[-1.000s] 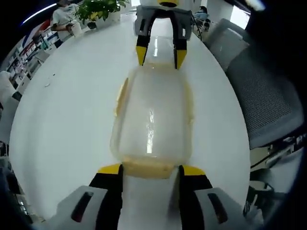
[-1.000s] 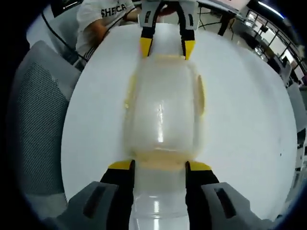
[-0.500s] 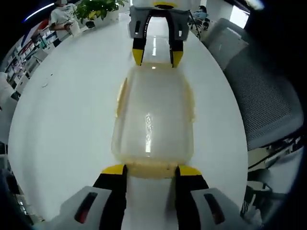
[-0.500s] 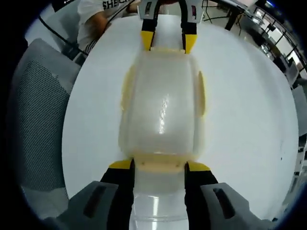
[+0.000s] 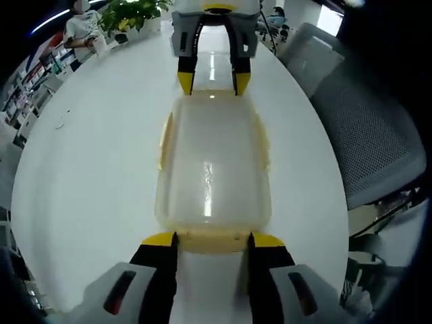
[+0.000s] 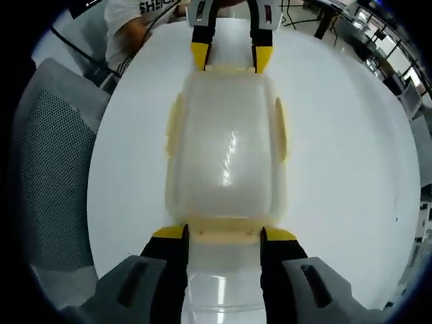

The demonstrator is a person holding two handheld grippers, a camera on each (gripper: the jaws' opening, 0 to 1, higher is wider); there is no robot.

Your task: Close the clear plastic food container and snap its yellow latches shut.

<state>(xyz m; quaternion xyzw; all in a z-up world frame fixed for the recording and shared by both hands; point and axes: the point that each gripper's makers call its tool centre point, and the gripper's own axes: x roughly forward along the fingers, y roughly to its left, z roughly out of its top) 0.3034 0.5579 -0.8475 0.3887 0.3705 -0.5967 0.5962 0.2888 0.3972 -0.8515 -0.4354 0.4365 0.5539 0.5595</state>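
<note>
Clear container (image 5: 212, 169) sits lid-down-on, centred on the white round table (image 5: 88, 182), long axis running 6 to 12 o'clock in both views.

Left gripper (image 5: 212, 241) at 6 o'clock of the left gripper view: jaws spread moderately wide, yellow tips straddling the near-end yellow latch (image 5: 210, 237). Tips sit just beside the latch ends; can't tell if they actually press it. Not clamped on anything.

Right gripper (image 5: 213, 82) comes in at 12 o'clock of that view, tips at the container's far end, same moderate spread.

Right gripper view mirrors this: right gripper (image 6: 223, 234) at 6 o'clock, jaws apart around its own end latch (image 6: 223, 229); left gripper (image 6: 228, 58) at 12 o'clock on the opposite end. Container (image 6: 226, 145) fills the middle.

Side latches (image 6: 282, 128) at 3 and 9 o'clock lie flat against the container walls.

Grey mesh chair (image 5: 364, 128) at 3 o'clock of the left gripper view; same kind of chair (image 6: 50, 162) at 9 o'clock of the right gripper view. Potted plant (image 5: 128, 10) at 11 o'clock of the left gripper view. Person in white shirt (image 6: 138, 20) at 11 o'clock of the right gripper view.
</note>
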